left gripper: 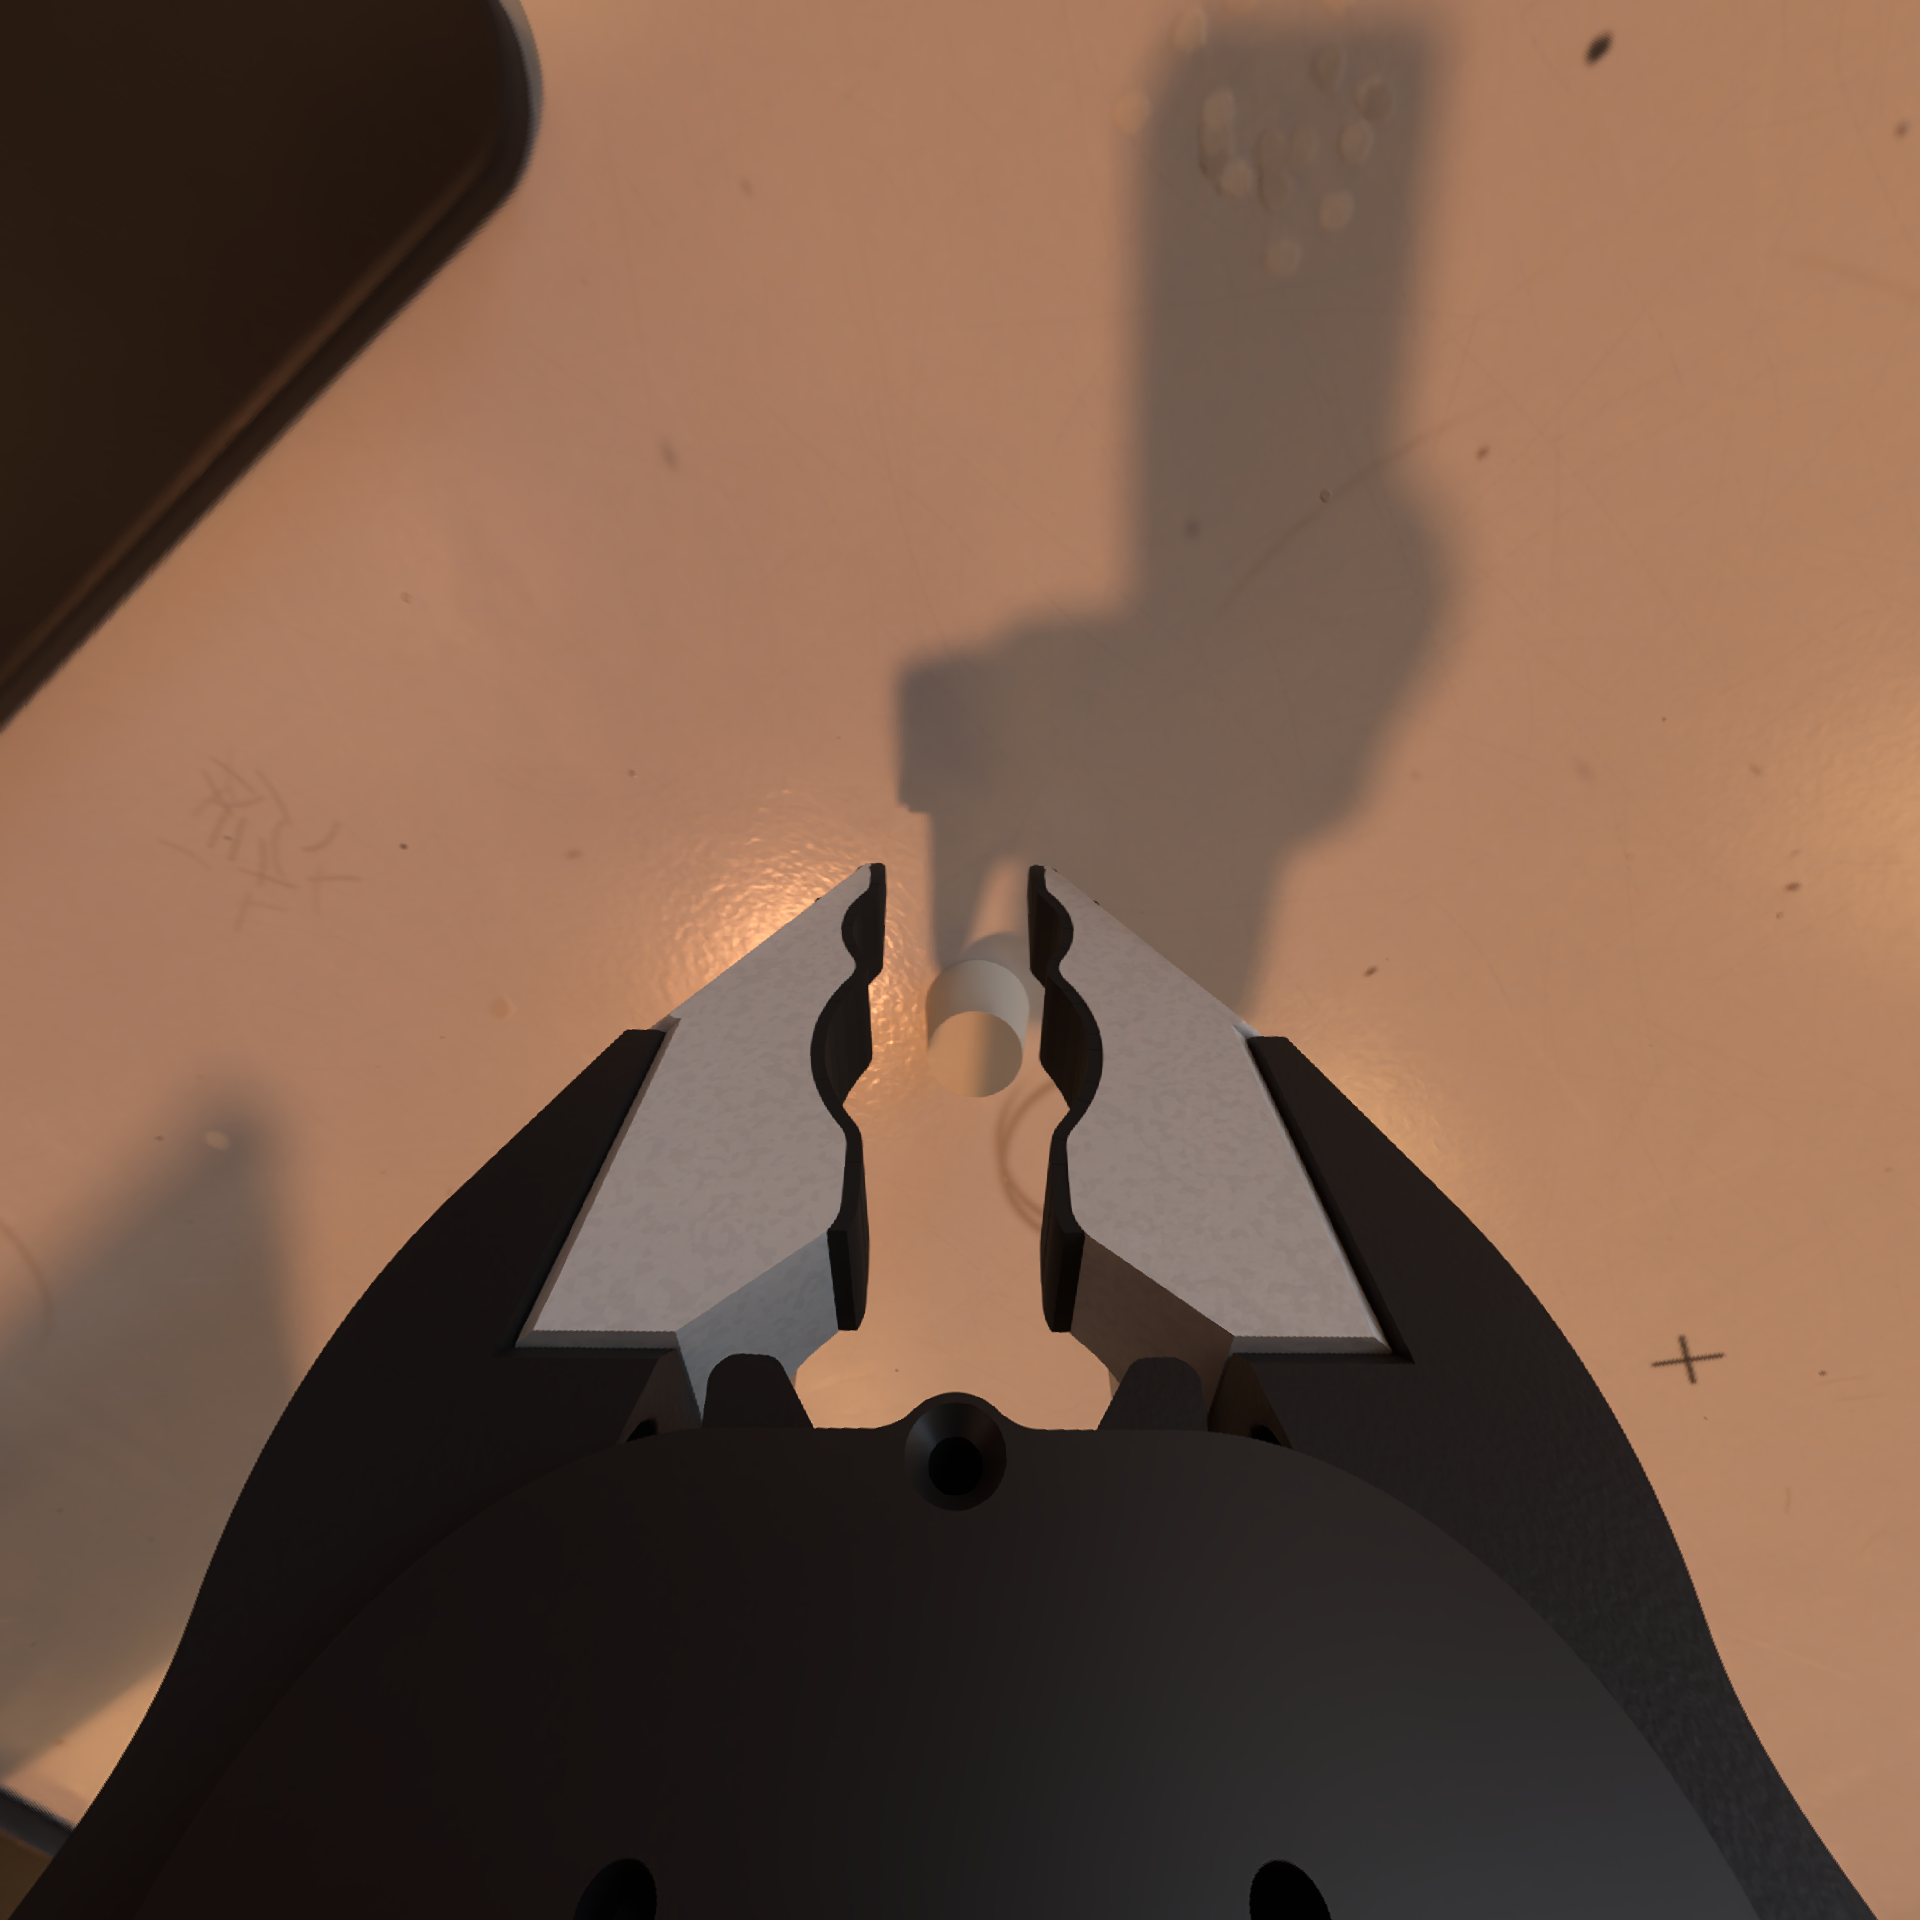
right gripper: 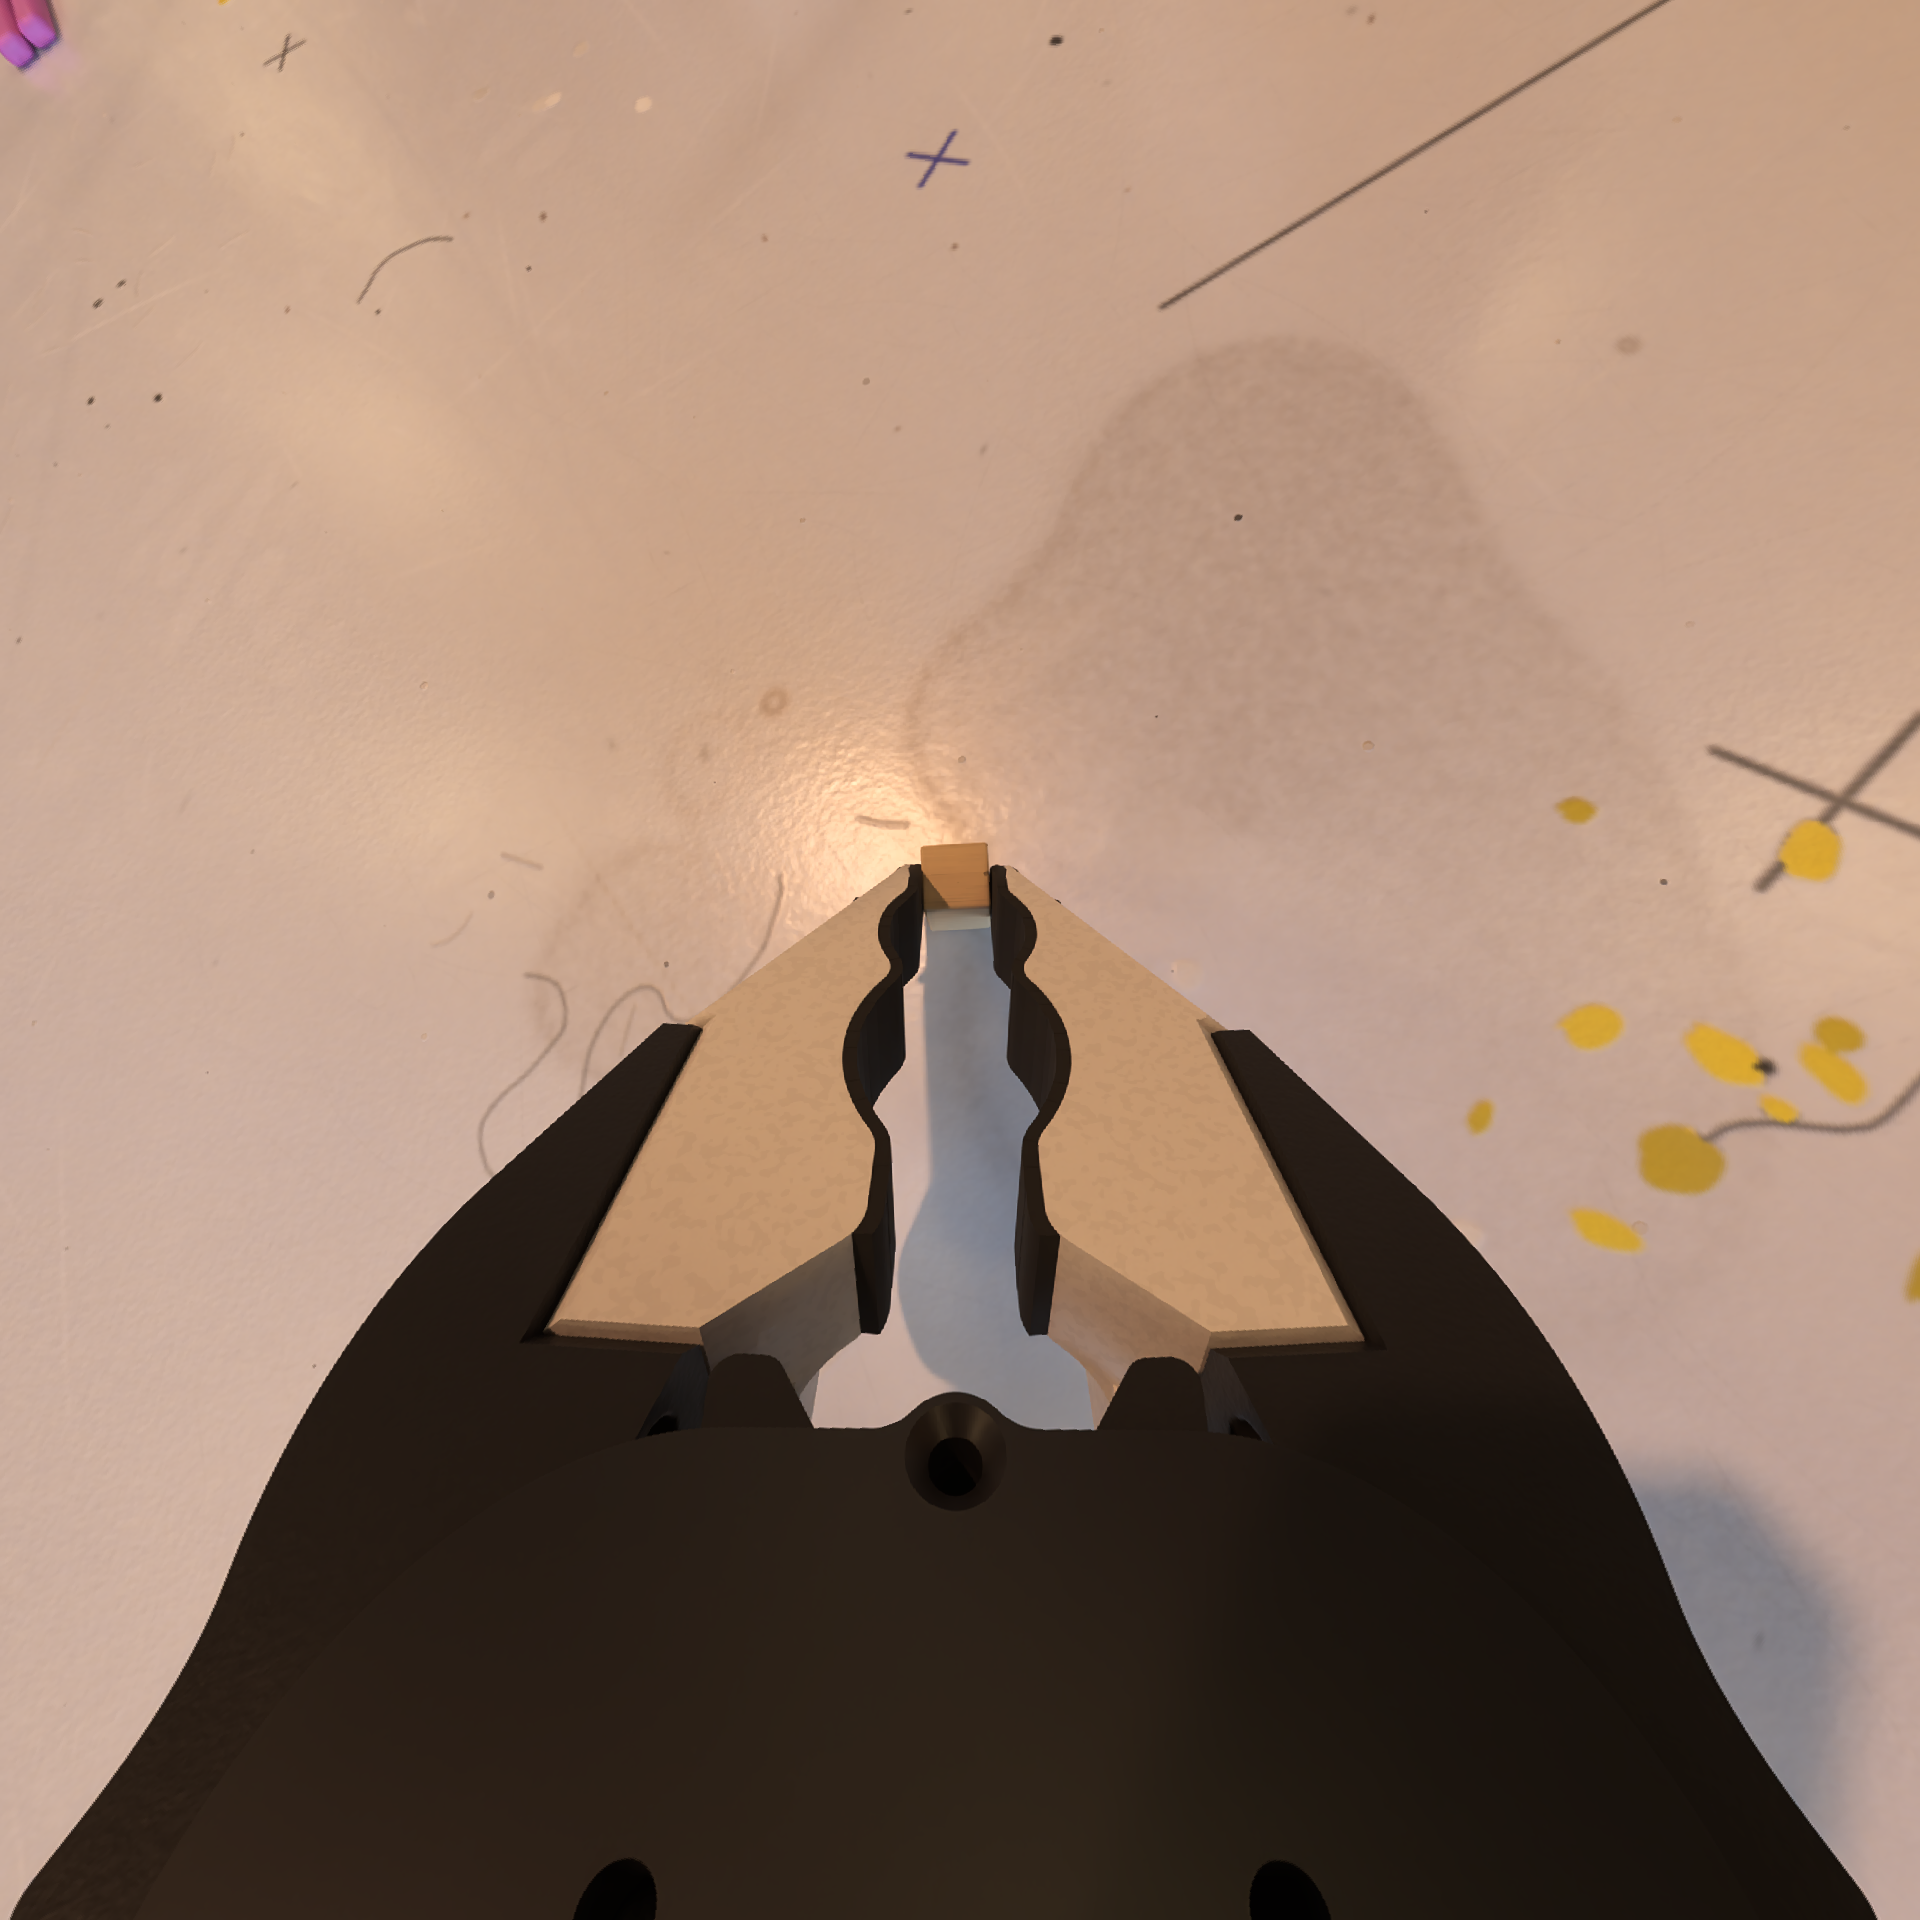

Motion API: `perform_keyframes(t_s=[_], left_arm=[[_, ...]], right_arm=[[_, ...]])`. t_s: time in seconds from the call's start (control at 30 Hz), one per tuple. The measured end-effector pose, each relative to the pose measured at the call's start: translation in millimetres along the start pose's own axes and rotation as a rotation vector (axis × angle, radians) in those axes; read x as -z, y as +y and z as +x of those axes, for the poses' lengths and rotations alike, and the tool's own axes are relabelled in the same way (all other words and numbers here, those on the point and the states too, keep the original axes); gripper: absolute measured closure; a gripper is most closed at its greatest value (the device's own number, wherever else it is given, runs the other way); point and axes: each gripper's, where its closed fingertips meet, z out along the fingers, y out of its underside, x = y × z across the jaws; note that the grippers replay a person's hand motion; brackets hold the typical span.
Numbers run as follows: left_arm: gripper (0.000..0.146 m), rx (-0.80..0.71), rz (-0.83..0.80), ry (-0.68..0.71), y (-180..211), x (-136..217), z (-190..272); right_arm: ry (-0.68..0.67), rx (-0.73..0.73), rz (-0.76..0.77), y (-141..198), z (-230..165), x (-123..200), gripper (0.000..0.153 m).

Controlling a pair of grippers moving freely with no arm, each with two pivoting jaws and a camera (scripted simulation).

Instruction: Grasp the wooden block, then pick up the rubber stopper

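In the left wrist view a small pale cylinder, the rubber stopper [left gripper: 975, 1016], lies on its side on the tan table, between my left gripper's fingers and close to the right one. My left gripper [left gripper: 956, 883] is open around it, with a gap on the left side. In the right wrist view my right gripper [right gripper: 956, 883] is shut on a small wooden block [right gripper: 954, 875], pinched at the fingertips. The block's far end sticks out past the tips.
A dark flat object with a rounded corner [left gripper: 208, 291] fills the upper left of the left wrist view. In the right wrist view yellow spots [right gripper: 1683, 1153] and pen marks lie to the right. A pink object [right gripper: 26, 36] shows at the top left corner.
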Motion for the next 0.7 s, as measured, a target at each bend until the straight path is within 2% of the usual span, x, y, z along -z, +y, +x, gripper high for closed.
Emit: perform_keyframes(t_s=[0.13, 0.3, 0.4, 0.53, 0.7], left_arm=[[0.123, -0.05, -0.035, 0.125, 10, 4, 27], [0.123, -0.079, -0.049, 0.238, 28, 28, 51], [0.121, -0.056, -0.022, 0.159, 31, 38, 38], [0.092, -0.002, -0.041, 0.032, 38, 44, 5], [0.085, -0.032, -0.12, 0.007, 43, 31, -3]], right_arm=[[0.001, -0.002, 0.001, 0, 0, 0, 0.14], [-0.004, -0.008, 0.001, 0, 0, 0, 0.141], [-0.008, -0.013, 0.001, 0, 1, 0, 0.141], [-0.012, -0.015, 0.0, -1, 1, 0, 0.141], [-0.009, -0.013, 0.0, -1, 1, -1, 0.141]])
